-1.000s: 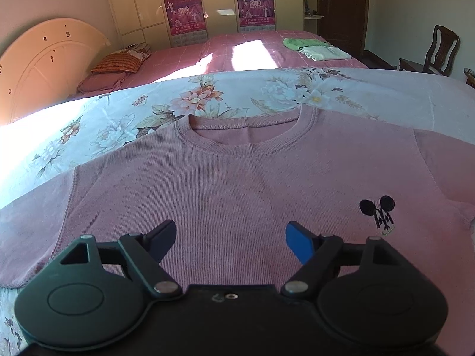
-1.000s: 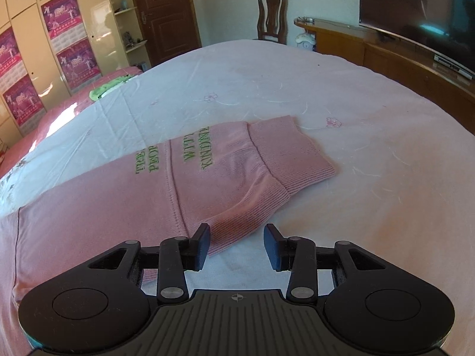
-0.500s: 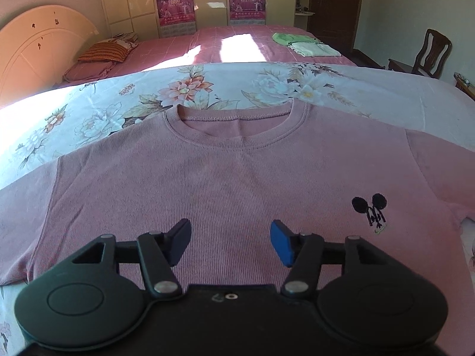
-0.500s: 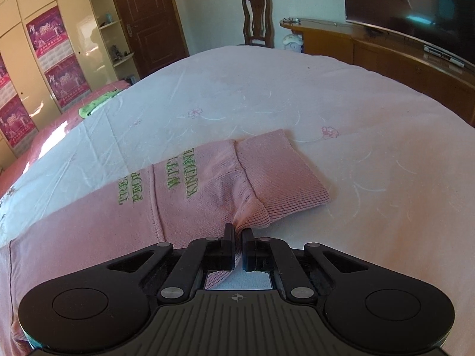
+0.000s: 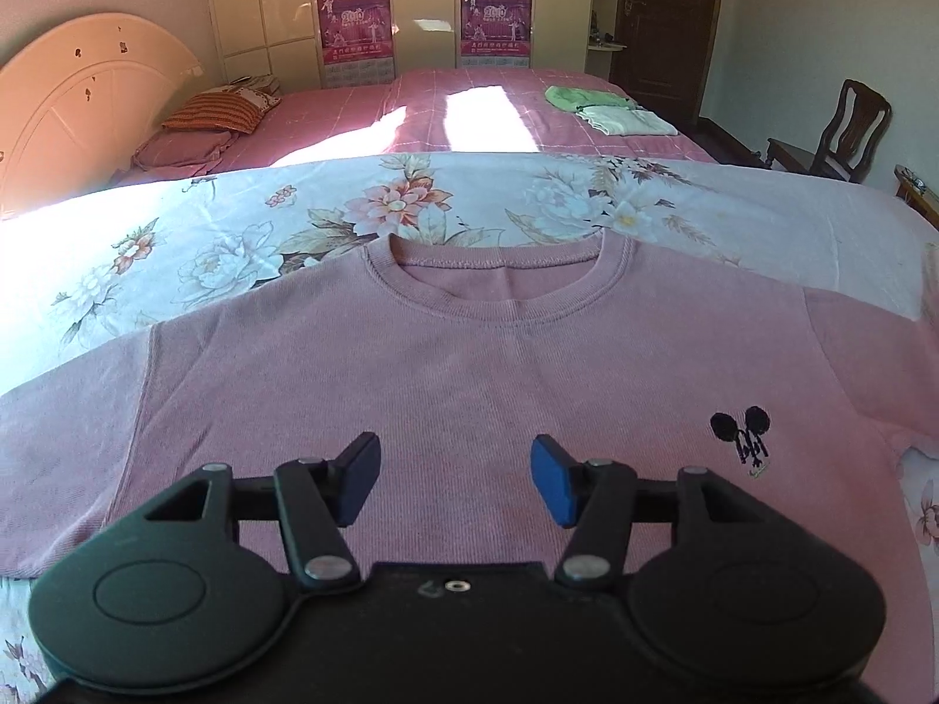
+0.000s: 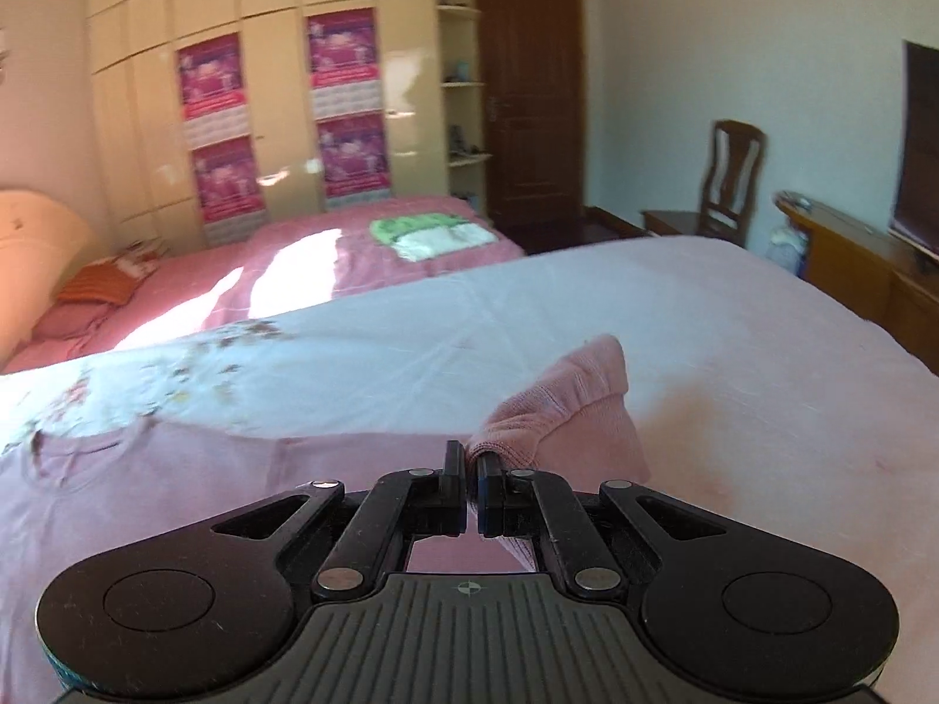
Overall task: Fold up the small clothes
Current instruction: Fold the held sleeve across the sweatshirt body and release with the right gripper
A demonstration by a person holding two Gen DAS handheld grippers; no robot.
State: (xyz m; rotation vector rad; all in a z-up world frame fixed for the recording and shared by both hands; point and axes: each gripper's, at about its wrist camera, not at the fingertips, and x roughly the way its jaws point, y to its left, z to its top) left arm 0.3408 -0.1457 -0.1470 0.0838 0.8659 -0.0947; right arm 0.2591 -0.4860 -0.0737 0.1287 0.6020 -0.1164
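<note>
A pink knit sweater [image 5: 469, 375] lies flat, front up, on the floral bedsheet [image 5: 328, 217], with its round neckline away from me and a small black mouse emblem [image 5: 740, 435] at the right chest. My left gripper [image 5: 455, 478] is open and empty, just above the sweater's chest. My right gripper [image 6: 472, 484] is shut on the sweater's sleeve cuff [image 6: 563, 405] and holds it lifted off the bed. The sweater body [image 6: 176, 487] shows at the lower left of the right wrist view.
A second bed [image 5: 469, 111] with a pink cover stands behind, with folded green and white clothes [image 5: 604, 108] and pillows [image 5: 211, 117] on it. A wooden chair [image 6: 728, 176], a cabinet [image 6: 851, 258] with a TV and a wardrobe [image 6: 264, 105] line the room.
My right gripper closed on the sleeve cuff, then lifted it and swung left toward the sweater body. My left gripper narrowed a little and stayed over the chest.
</note>
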